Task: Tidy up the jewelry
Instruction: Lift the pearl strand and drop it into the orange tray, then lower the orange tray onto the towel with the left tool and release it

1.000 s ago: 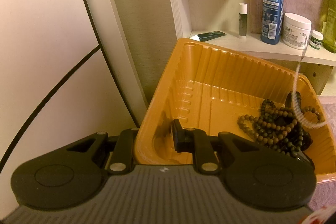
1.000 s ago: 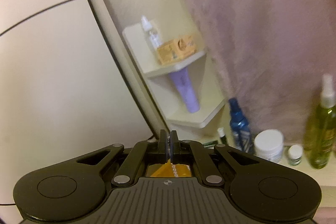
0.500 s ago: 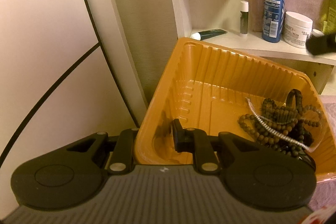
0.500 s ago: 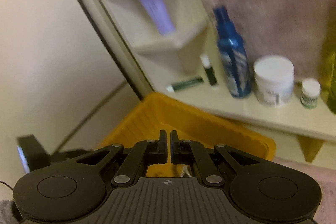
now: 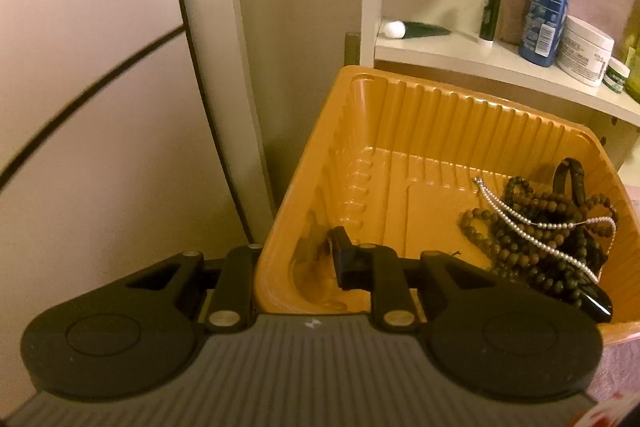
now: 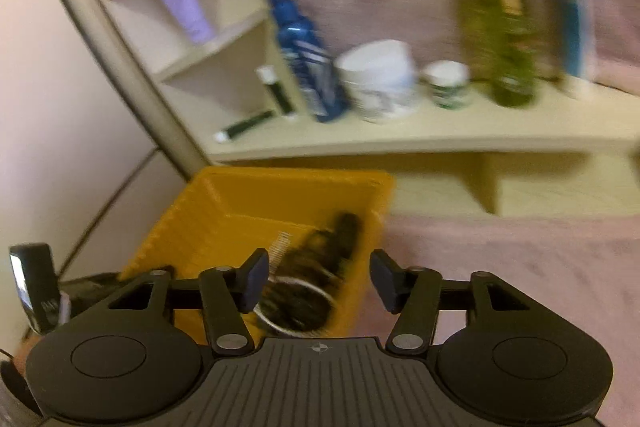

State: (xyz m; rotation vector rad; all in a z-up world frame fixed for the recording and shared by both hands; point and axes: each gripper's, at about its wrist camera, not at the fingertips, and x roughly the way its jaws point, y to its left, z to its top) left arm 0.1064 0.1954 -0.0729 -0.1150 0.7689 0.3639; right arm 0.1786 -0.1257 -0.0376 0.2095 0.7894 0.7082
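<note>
The left gripper (image 5: 296,259) clamps the near-left rim of a ribbed orange tray (image 5: 420,131). Ahead and right, inside it, a thin pearl strand (image 5: 532,231) drapes over tangled dark wooden beads (image 5: 520,227). The right gripper (image 6: 316,279), jaws just spread and empty, hovers above them.

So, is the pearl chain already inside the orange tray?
Yes, inside. The pearl chain lies across the dark beads in the tray, and nothing holds it.
</note>
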